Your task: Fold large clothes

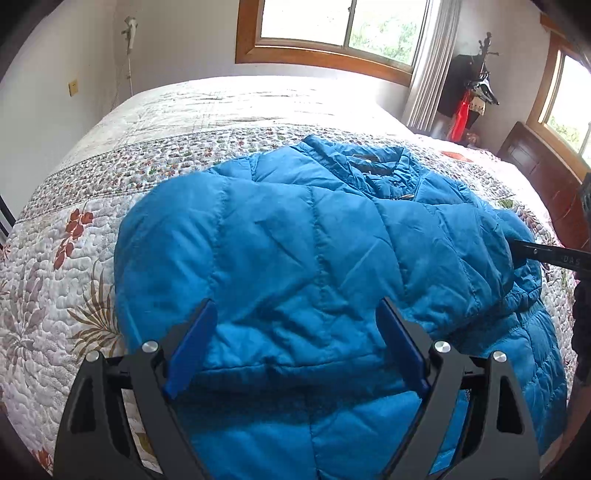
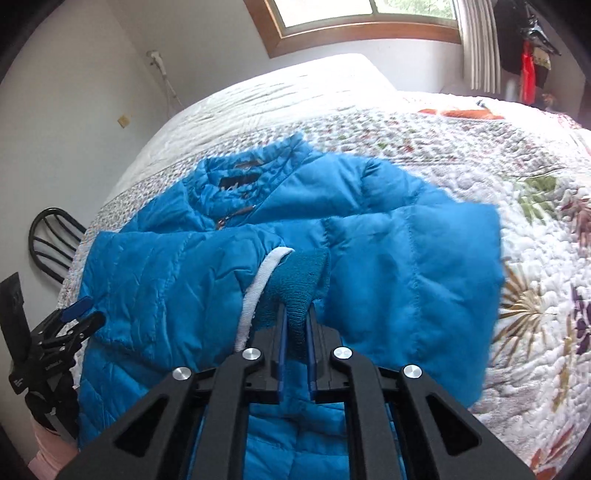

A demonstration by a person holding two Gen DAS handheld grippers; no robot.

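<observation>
Black linkage arms fill the bottom of both wrist views, and beyond them lies a blue jacket (image 1: 314,236), quilted and puffy, spread on a bed (image 1: 92,206) with a flowered quilt. Its collar (image 2: 240,177) points away from both tools, toward the window (image 1: 340,26), with a dark lining and a zip pull showing at the neck. One sleeve is folded across the chest, stitch lines running across it in bands; a darker ribbed cuff (image 2: 299,280) ends the other sleeve, and a white strap (image 2: 255,295) curls along the cuff's left side.

At the right gripper (image 2: 297,314) the jaws are pinched together on that ribbed cuff, the knit bunched between the blue pads (image 2: 282,332). The tool tilts down toward the jacket's middle, with the hem below it.

At the left gripper (image 1: 295,317) the jaws stand wide apart above the folded sleeve, one pad (image 1: 195,339) on each side of a puffy band; whether they touch the fabric is hard to tell from here. It also slants downward. Seen from the right tool, it sits at the jacket's left edge, with a pink sleeve (image 2: 48,446) below it.
</observation>
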